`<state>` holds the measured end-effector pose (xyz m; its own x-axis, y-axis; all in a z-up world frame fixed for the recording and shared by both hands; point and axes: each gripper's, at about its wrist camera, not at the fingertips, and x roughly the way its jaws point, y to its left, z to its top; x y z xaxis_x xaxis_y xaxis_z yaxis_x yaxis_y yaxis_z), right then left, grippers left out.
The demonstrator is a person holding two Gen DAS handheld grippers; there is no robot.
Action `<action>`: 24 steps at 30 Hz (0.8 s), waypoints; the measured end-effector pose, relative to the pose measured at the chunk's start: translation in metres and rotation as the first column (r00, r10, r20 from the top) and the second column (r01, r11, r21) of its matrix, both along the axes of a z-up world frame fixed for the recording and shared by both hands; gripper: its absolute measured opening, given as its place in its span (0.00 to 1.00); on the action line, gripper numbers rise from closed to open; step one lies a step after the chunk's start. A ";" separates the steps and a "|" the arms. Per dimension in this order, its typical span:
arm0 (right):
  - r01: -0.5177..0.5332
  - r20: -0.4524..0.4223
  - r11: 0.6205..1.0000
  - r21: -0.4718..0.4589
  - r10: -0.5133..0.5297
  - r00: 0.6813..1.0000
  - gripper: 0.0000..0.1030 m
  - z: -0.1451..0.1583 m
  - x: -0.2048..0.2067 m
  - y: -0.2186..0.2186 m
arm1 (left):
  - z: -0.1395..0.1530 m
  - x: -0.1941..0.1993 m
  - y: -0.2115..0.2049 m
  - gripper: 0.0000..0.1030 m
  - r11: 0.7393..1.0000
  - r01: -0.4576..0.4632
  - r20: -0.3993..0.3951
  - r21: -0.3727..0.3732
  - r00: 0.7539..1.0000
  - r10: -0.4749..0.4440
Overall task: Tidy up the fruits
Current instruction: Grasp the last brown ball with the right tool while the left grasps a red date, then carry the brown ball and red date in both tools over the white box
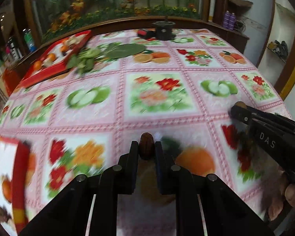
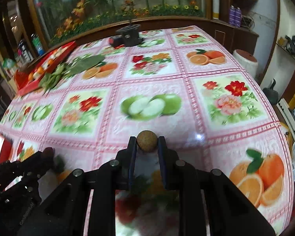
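My left gripper (image 1: 146, 147) is shut on a small dark brown, wrinkled fruit (image 1: 146, 145), held above the tablecloth. My right gripper (image 2: 147, 143) is shut on a round tan fruit (image 2: 147, 141). In the left wrist view the right gripper (image 1: 238, 108) reaches in from the right with the tan fruit (image 1: 240, 104) at its tip. In the right wrist view the left gripper (image 2: 47, 154) shows at the lower left with the dark fruit (image 2: 49, 151). A red tray (image 1: 19, 169) with fruits sits at the near left; its edge (image 2: 0, 145) shows in the right wrist view too.
A second red tray (image 1: 55, 59) with oranges and white pieces lies at the far left, with green leaves (image 1: 108, 53) beside it. A black stand (image 1: 164, 30) and a red-black object (image 1: 145, 33) sit at the far edge. A hand (image 1: 285, 196) holds the right gripper.
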<state>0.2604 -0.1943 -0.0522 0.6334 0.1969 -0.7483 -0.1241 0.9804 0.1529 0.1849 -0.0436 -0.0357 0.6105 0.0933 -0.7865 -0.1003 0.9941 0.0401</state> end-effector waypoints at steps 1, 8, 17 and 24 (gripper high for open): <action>-0.011 0.001 1.000 -0.008 0.011 1.000 0.22 0.002 -0.009 0.006 | 0.001 -0.005 0.003 0.14 1.000 -0.009 -0.001 0.002 1.000 0.009; -0.061 0.020 0.997 -0.042 0.062 0.998 0.22 0.014 -0.077 0.034 | 0.010 -0.051 0.013 0.14 0.999 -0.045 0.021 -0.024 0.999 0.045; -0.074 0.024 0.996 -0.046 0.075 0.997 0.23 0.014 -0.144 0.058 | 0.018 -0.098 0.020 0.14 0.997 -0.054 0.047 -0.046 0.997 0.057; -0.084 0.029 0.996 -0.037 0.085 0.996 0.23 0.012 -0.173 0.075 | 0.019 -0.121 0.032 0.14 0.996 -0.067 0.064 -0.051 0.995 0.070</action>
